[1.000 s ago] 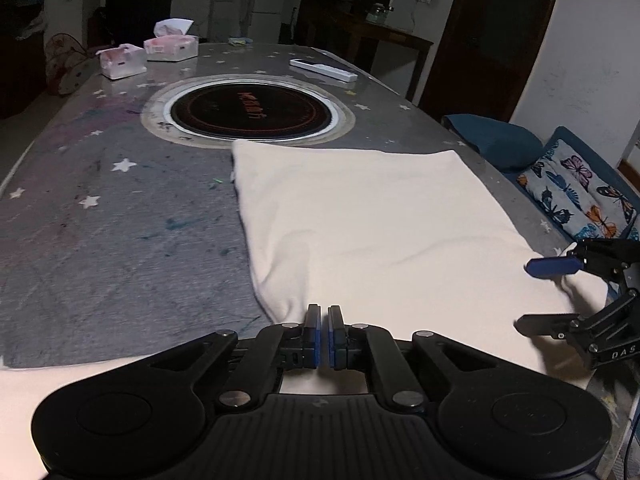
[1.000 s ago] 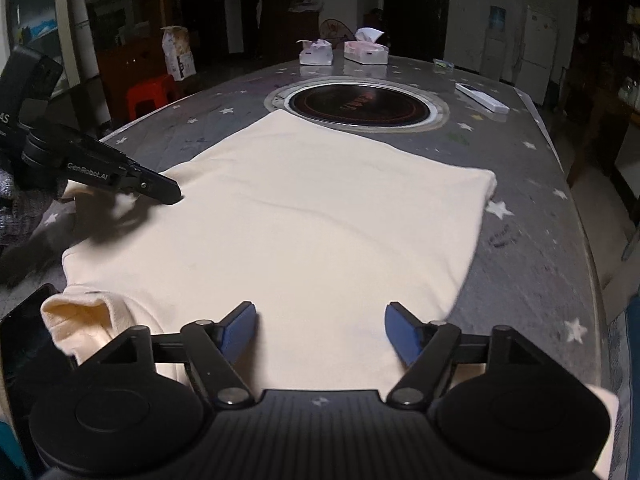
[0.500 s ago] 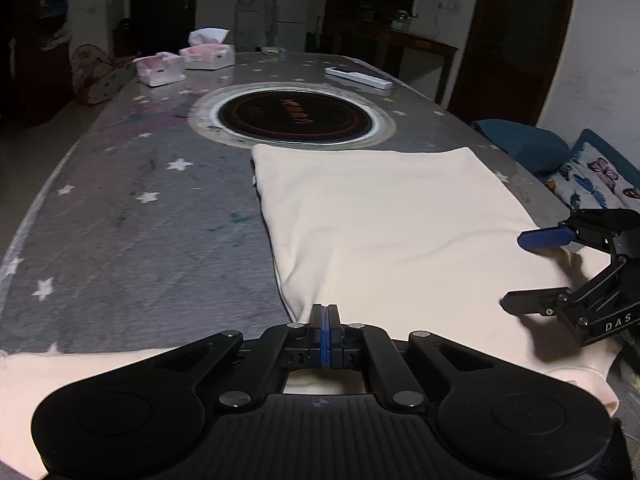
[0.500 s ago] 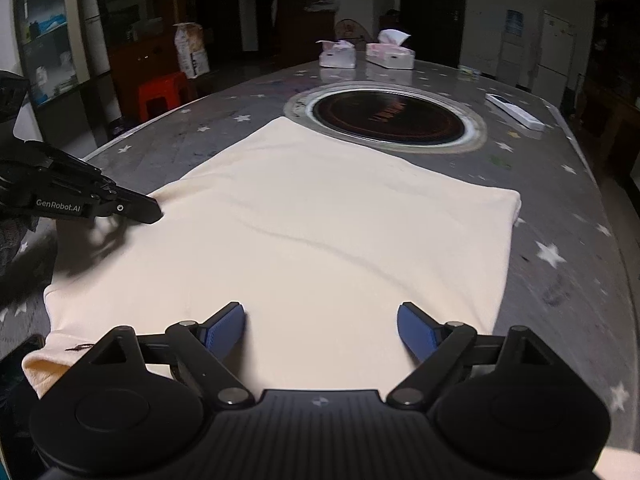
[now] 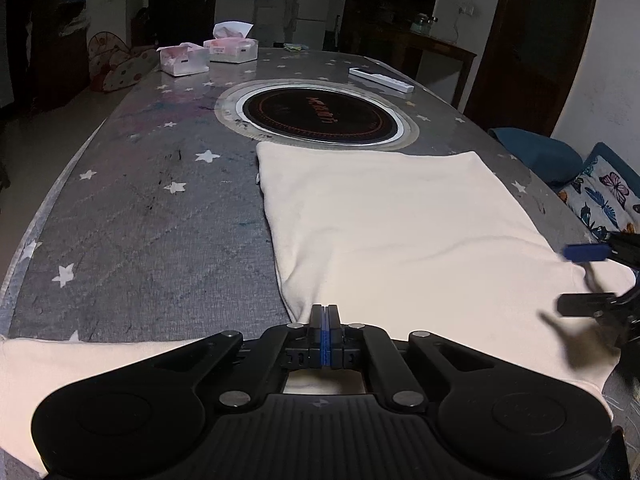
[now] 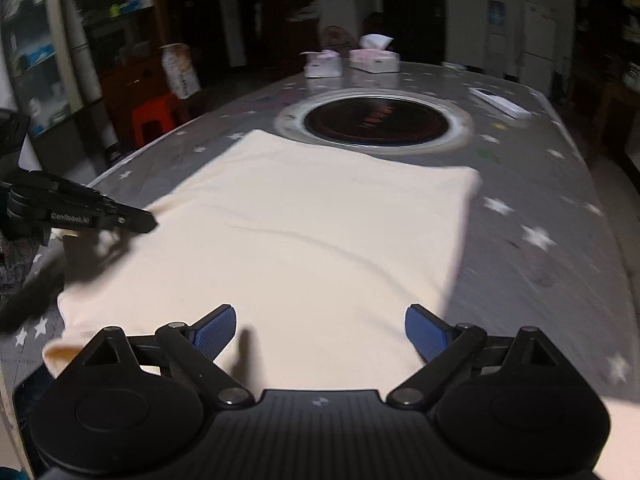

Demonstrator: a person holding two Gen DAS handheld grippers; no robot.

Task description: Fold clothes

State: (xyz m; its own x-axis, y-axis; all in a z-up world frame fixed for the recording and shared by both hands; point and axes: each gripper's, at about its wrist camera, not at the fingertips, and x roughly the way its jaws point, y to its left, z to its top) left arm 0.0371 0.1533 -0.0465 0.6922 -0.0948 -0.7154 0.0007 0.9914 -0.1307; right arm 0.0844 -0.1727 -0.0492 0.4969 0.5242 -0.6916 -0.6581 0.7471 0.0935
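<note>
Cream garment (image 5: 400, 232) spread flat on the star-patterned table (image 5: 140, 220), far hem just short of the round black hotplate (image 5: 322, 118). Left gripper (image 5: 326, 316) pressed together at the near left edge — cloth between the pads, apparently. Right gripper (image 6: 320, 330) spread wide over the near hem, touching nothing. Beyond the hotplate — two tissue boxes (image 5: 208, 54) and a white remote (image 5: 382, 80).

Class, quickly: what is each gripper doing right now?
Left gripper: shut; any grip on the cream garment cannot be told.
Right gripper: open, holding nothing.
</note>
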